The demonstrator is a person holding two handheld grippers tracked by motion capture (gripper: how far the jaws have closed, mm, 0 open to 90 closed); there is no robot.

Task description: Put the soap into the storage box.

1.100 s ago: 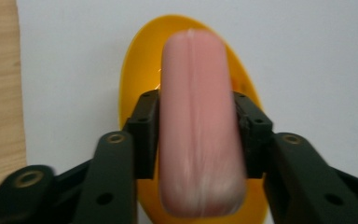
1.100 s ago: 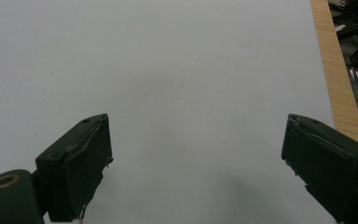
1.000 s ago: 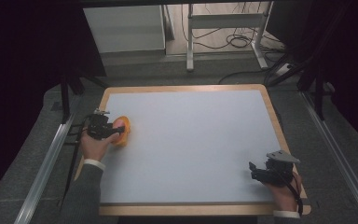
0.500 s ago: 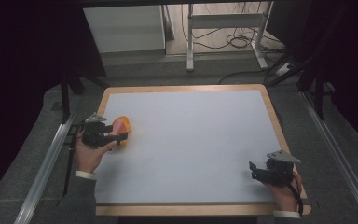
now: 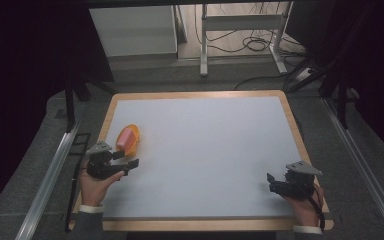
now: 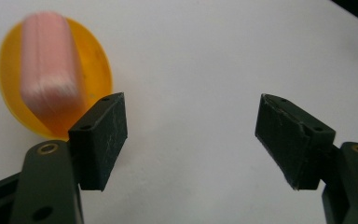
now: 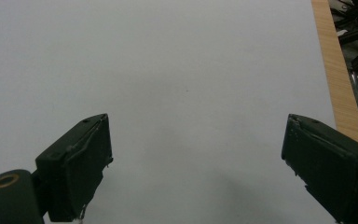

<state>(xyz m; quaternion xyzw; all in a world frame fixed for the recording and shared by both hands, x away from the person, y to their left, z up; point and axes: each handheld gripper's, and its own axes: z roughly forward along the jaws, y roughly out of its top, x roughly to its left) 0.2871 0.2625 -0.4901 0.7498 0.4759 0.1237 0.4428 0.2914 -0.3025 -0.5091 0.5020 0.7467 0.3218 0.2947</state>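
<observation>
Left tool (image 5: 130,165) is spread and empty, its tips at 6 o'clock from the bowl (image 5: 133,135), which carries a pink block (image 5: 125,139). Right tool (image 5: 276,183), also spread, rests on the tabletop (image 5: 210,145) at 4 o'clock. Whatever the job is, nothing is gripped yet.

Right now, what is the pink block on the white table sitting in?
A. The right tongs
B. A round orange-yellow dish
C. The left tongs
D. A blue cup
B: the pink block lies in the round orange-yellow dish on the white table, beside the open left tongs, not between them; the right tongs are open over bare table.
</observation>
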